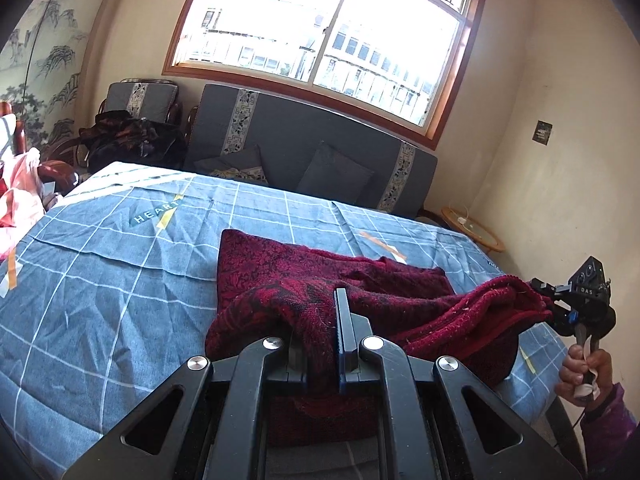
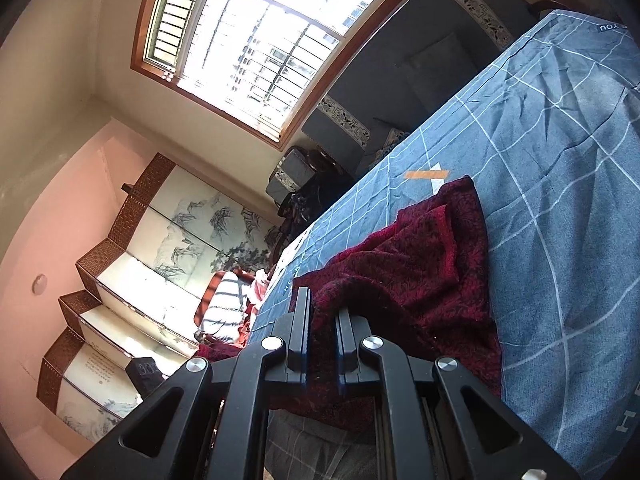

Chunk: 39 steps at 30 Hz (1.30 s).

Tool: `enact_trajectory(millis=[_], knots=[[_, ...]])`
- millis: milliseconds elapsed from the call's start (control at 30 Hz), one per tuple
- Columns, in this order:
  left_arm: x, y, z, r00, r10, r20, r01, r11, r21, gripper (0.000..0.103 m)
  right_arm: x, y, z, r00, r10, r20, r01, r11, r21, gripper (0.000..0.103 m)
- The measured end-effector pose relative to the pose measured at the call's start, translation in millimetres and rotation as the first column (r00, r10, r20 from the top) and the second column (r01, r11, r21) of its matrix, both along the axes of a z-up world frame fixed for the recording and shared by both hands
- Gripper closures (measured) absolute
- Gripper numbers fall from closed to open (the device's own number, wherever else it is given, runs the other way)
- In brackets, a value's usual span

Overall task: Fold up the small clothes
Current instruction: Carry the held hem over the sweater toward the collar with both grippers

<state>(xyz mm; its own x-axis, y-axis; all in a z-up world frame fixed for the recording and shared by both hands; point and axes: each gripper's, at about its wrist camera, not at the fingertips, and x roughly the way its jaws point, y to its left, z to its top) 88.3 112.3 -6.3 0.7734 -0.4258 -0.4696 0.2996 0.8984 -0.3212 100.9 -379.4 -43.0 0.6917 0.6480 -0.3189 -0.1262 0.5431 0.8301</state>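
A dark red knitted garment (image 1: 320,280) lies on the blue checked bedspread (image 1: 120,280). My left gripper (image 1: 320,320) is shut on its near edge, cloth bunched between the fingers. My right gripper (image 1: 548,300) shows at the right of the left wrist view, shut on the garment's other end and lifting it above the bed. In the right wrist view the right gripper (image 2: 322,312) pinches the red garment (image 2: 420,272), which drapes back onto the bedspread (image 2: 560,160).
A grey sofa (image 1: 312,148) with cushions stands behind the bed under a big window (image 1: 320,28). A dark pile of clothes (image 1: 128,136) sits on a chair at left. Pink items (image 1: 20,196) lie at the bed's left edge. A small round table (image 1: 476,228) stands by the right wall.
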Motion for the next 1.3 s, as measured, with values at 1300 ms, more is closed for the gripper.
enact_trajectory(millis=[1300], knots=[[92.1, -5.0, -37.5, 0.992, 0.084, -0.092, -0.082, 0.996, 0.028, 0.093, 71.3, -0.5, -27.9, 0.998, 0.001, -0.063, -0.002, 1.000, -0.020, 0.092]])
